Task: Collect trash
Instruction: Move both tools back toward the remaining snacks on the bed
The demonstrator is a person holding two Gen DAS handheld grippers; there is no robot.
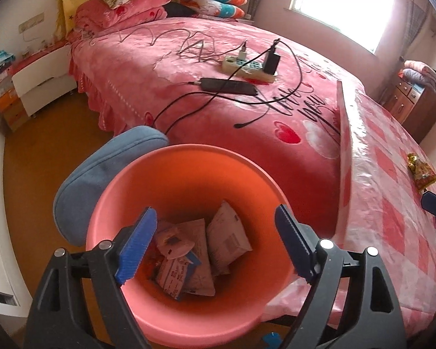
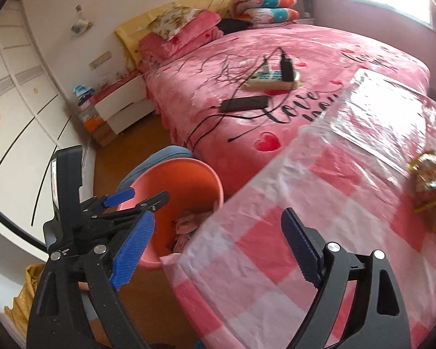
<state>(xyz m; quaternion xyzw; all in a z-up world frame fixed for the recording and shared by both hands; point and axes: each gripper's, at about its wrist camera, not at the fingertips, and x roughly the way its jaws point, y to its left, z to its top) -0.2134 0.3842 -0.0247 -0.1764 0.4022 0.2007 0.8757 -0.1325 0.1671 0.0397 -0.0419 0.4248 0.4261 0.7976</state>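
Several crumpled wrappers (image 1: pixel 200 250) are seen lying inside the pink bin (image 1: pixel 125 180), over which the left gripper (image 1: pixel 215 244) is held spread and empty. One gold-and-red wrapper (image 2: pixel 430 186) is left on the checkered table (image 2: pixel 276 261), beyond the right gripper (image 2: pixel 215 250), whose fingers are likewise parted around nothing.

A: We get bright daylight in both views, all from the window (image 1: pixel 343 3), which burns out to plain white and spreads a pinkish haze over the wall around it

B: We see the same glare on the glossy checked tablecloth (image 2: pixel 363 122): a washed-out patch in the right wrist view. The snack wrapper (image 2: pixel 430 186) there is smeared with motion blur

A: The left wrist view is sharper. Inside the pink bin (image 1: pixel 189 180) the far wall is in shade

B: Both pictures bend hard at the edges, with dark corners; the wardrobe (image 2: pixel 20 110) lines curve
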